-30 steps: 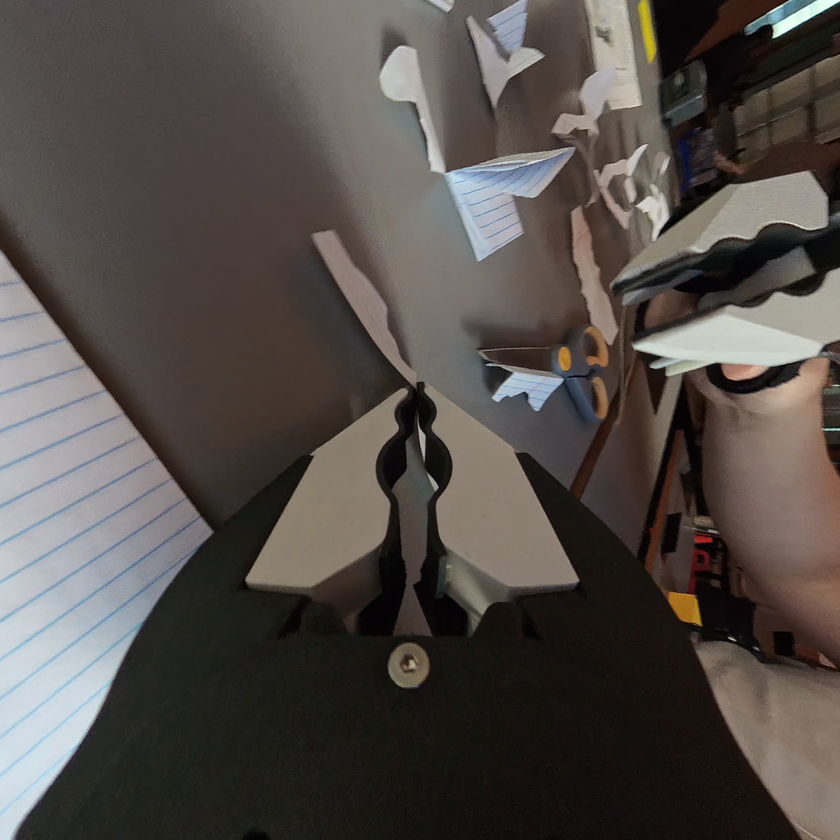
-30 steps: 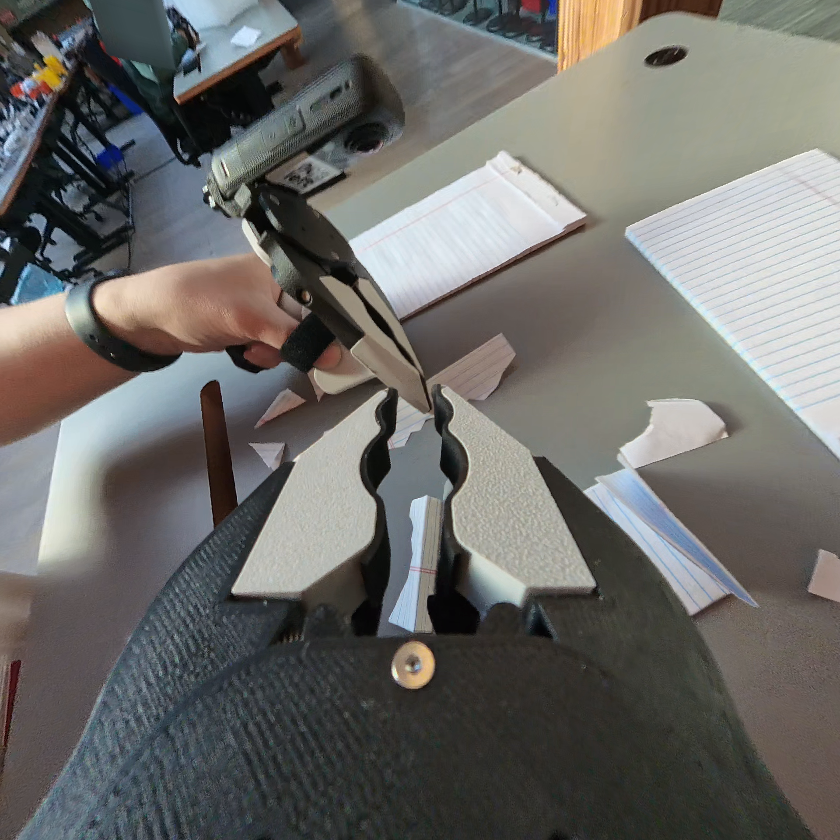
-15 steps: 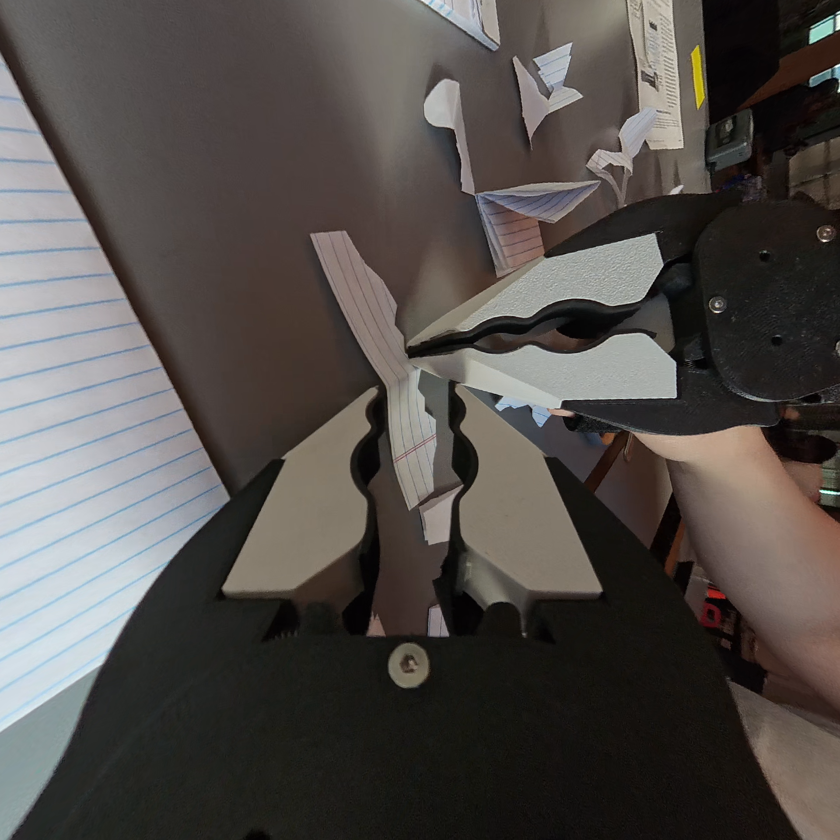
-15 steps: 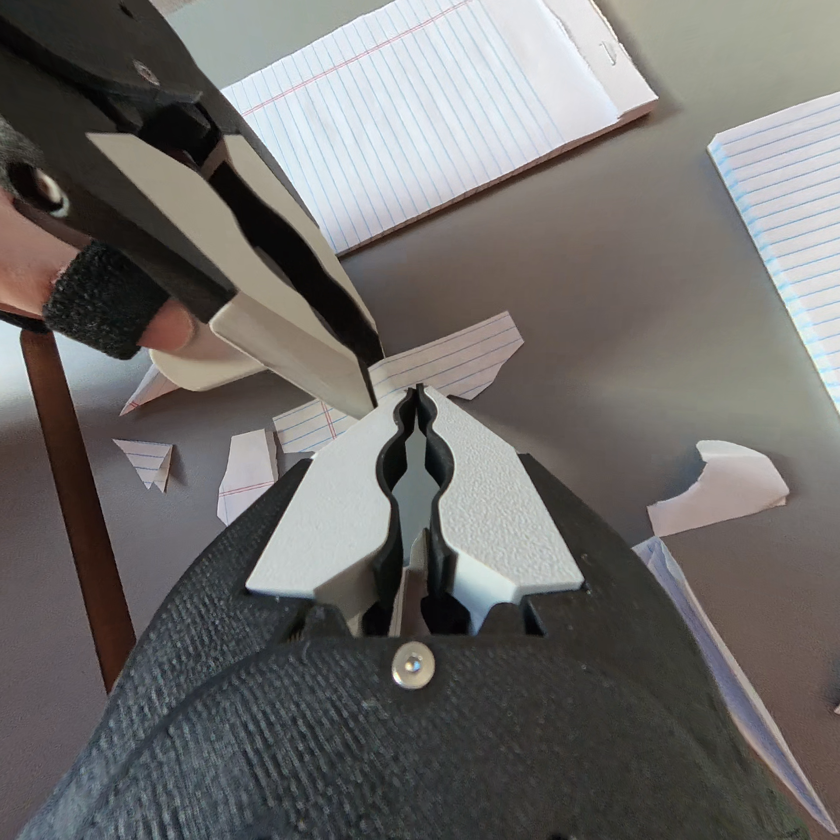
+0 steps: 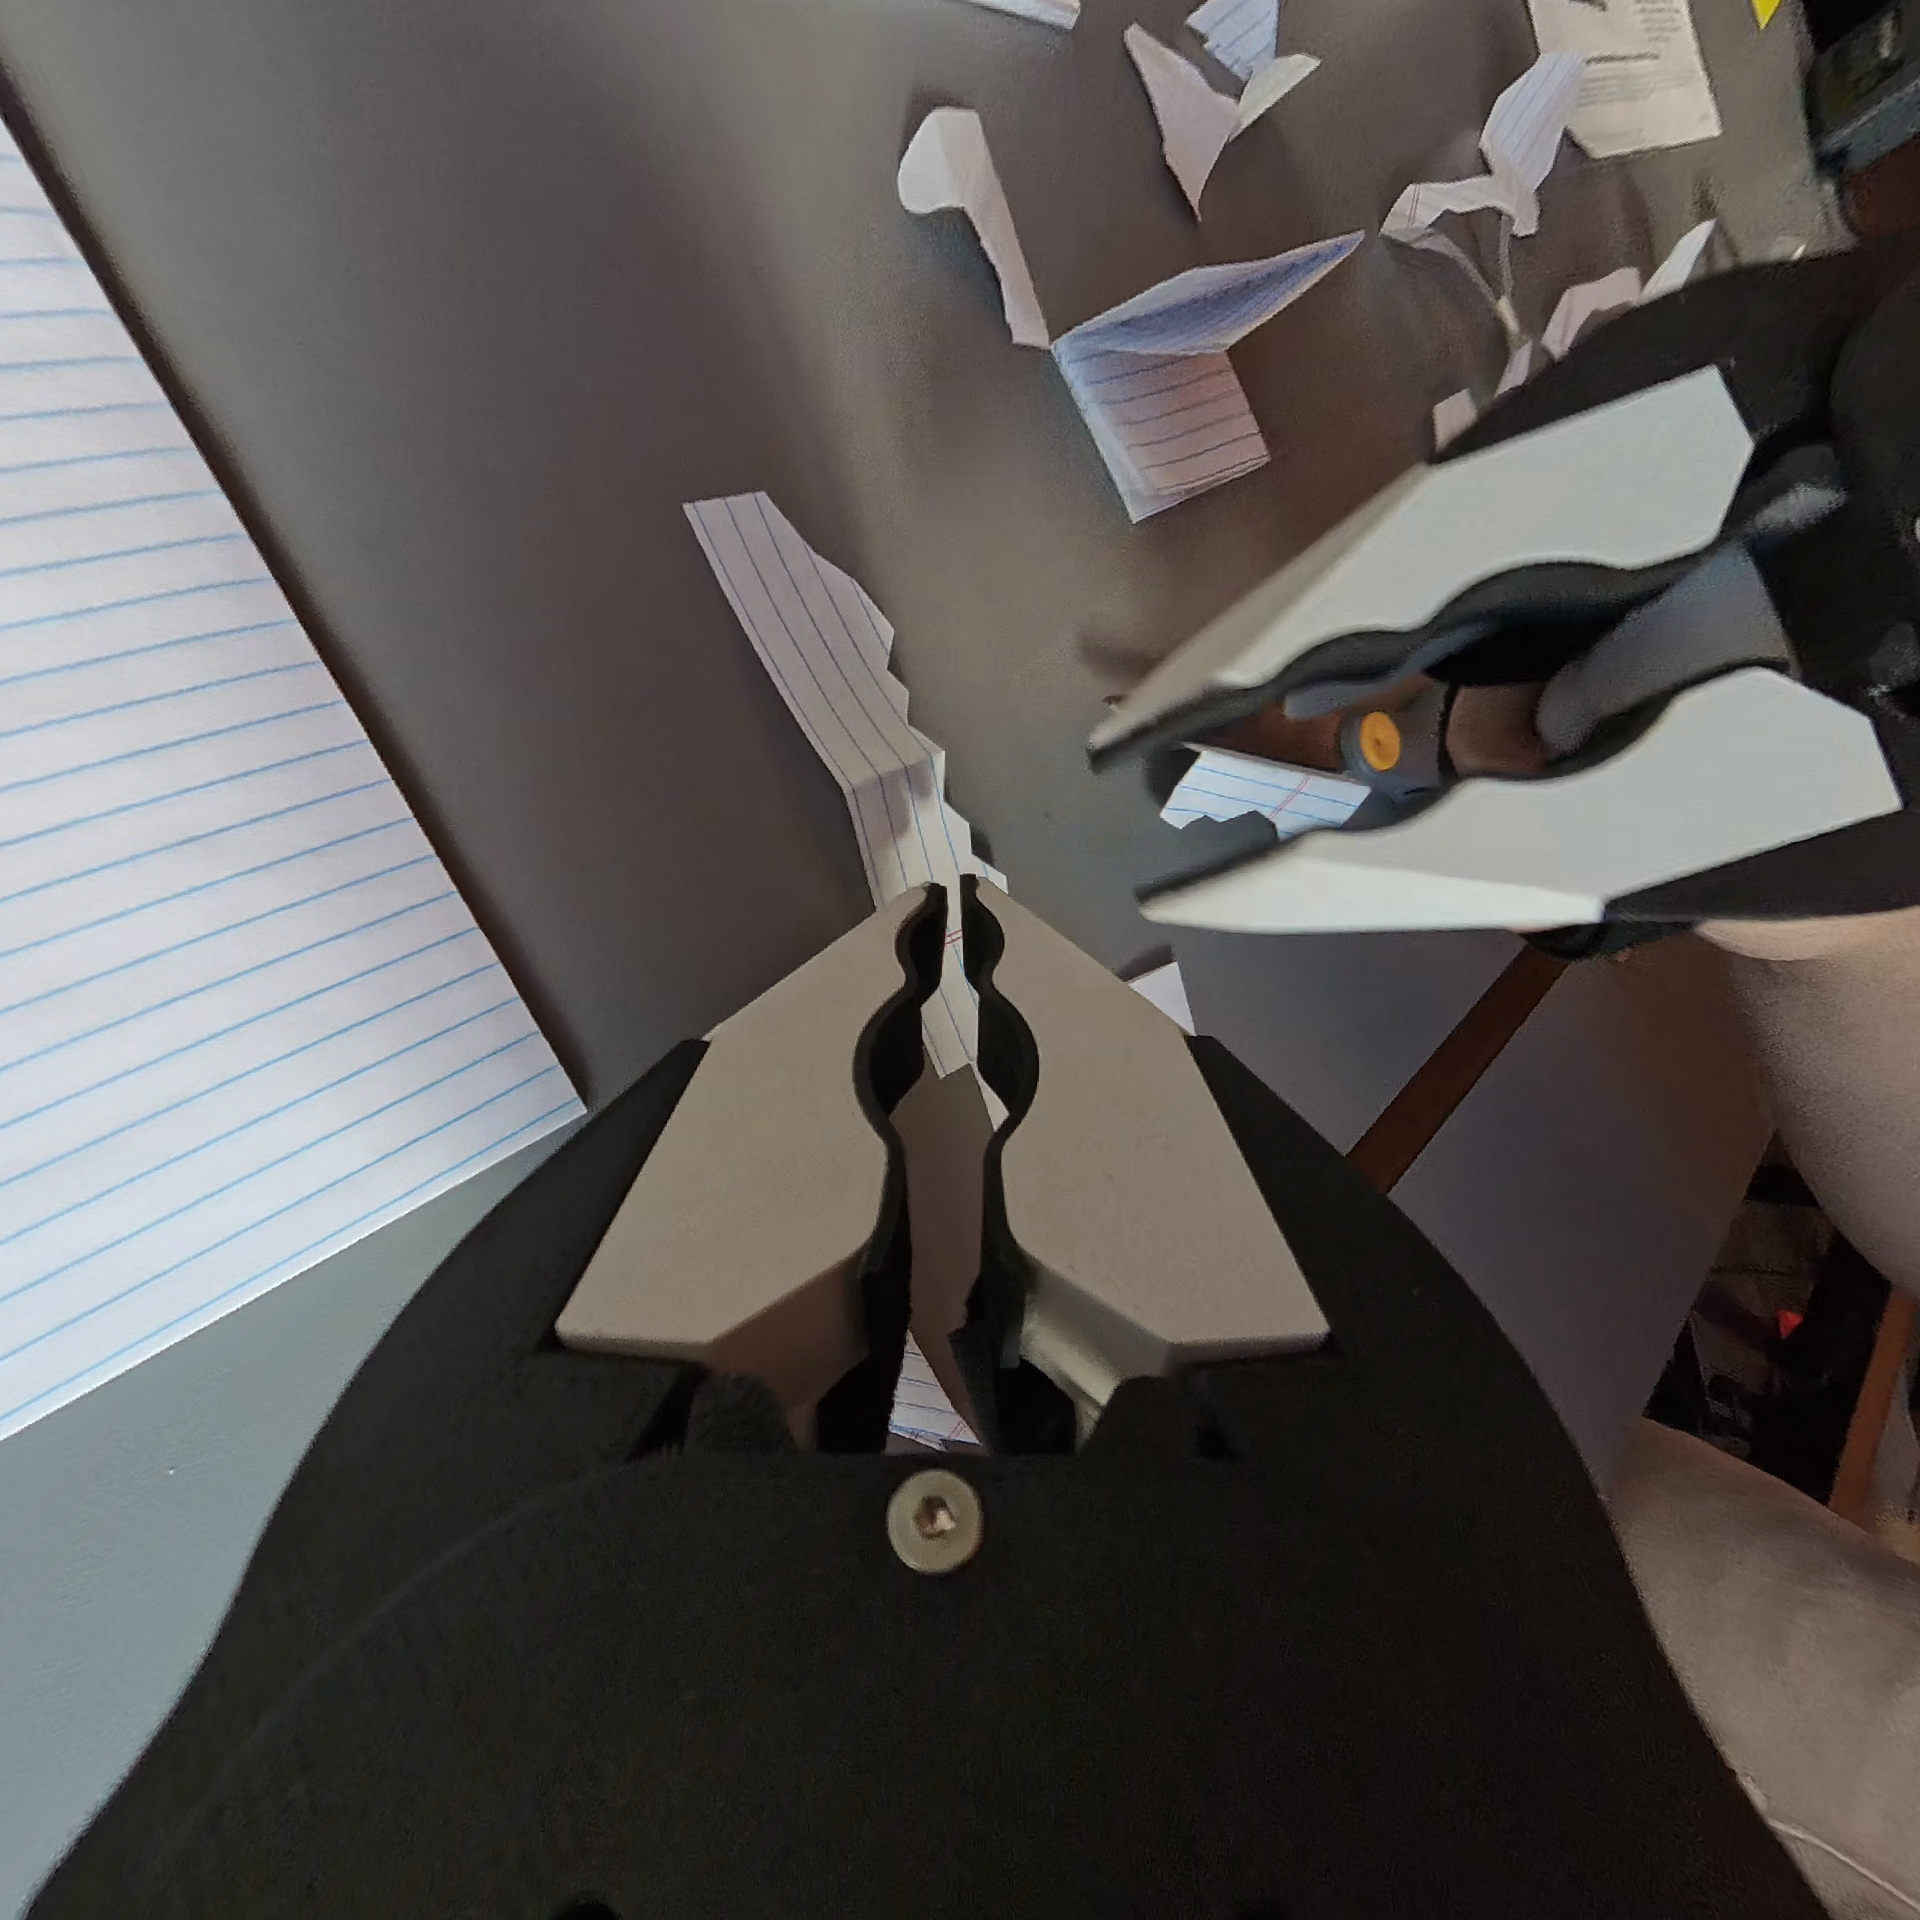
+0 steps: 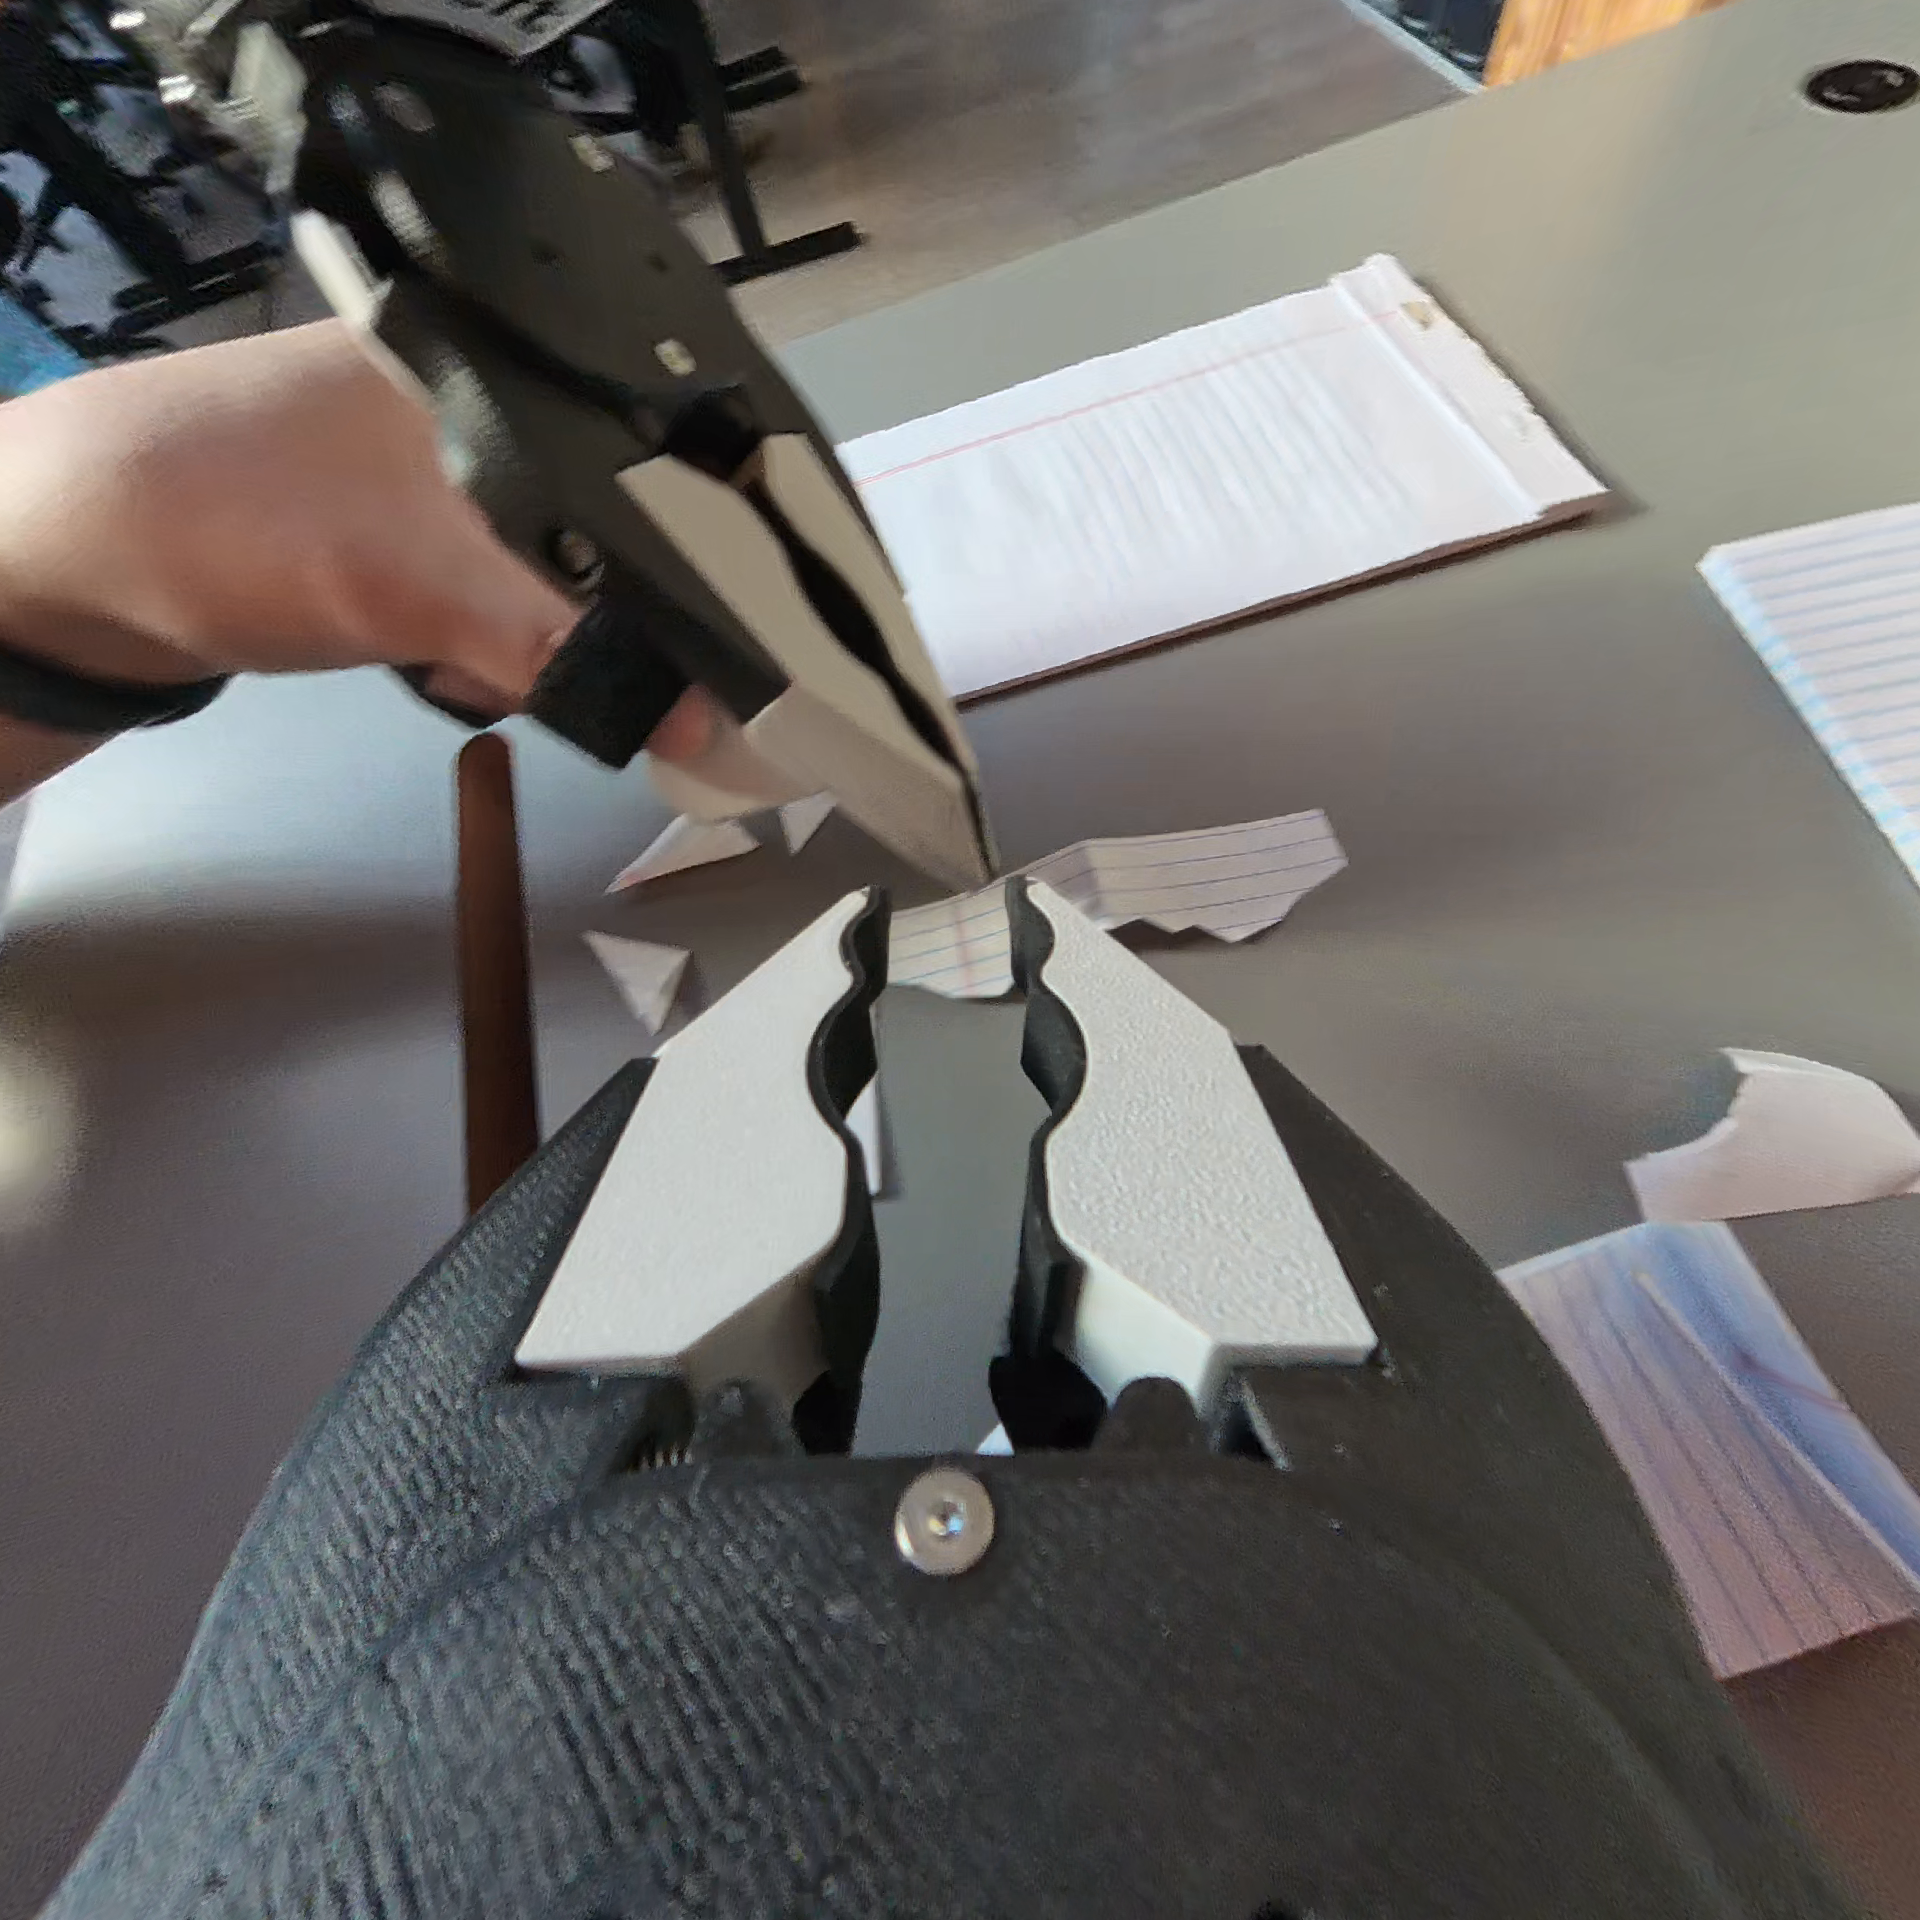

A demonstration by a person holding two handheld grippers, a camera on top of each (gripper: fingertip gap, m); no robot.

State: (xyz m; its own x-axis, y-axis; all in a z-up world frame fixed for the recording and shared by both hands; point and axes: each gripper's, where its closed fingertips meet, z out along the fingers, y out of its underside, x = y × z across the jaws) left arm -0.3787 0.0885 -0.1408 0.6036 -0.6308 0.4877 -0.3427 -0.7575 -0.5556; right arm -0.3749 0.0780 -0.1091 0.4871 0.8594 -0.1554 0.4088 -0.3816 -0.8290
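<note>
A torn strip of lined paper (image 5: 821, 665) lies on the dark grey table (image 5: 468, 364). My left gripper (image 5: 953, 902) is shut on the strip's near end, which runs down between its jaws. In the right wrist view the left gripper (image 6: 971, 857) points down onto the same strip (image 6: 1164, 873). My right gripper (image 6: 951, 902) is open and empty, with its tips just short of the strip. It also shows in the left wrist view (image 5: 1127, 821), to the right of the strip, jaws apart.
A white legal pad (image 6: 1195, 457) lies beyond the strip and a lined sheet (image 6: 1829, 665) at the right. Torn scraps (image 6: 1766, 1143) and a folded piece (image 5: 1164, 416) are scattered about. Scissors (image 5: 1377, 743) show behind the right gripper. A person's hand (image 6: 260, 540) holds the left gripper. My two grippers' fingertips are within a few centimetres of each other. The folded piece (image 5: 1164, 416) is about 15 centimetres from both grippers' fingertips.
The right gripper, shut on the strip half a second ago, has opened and drawn back. The left gripper, open then, has closed on the strip.
</note>
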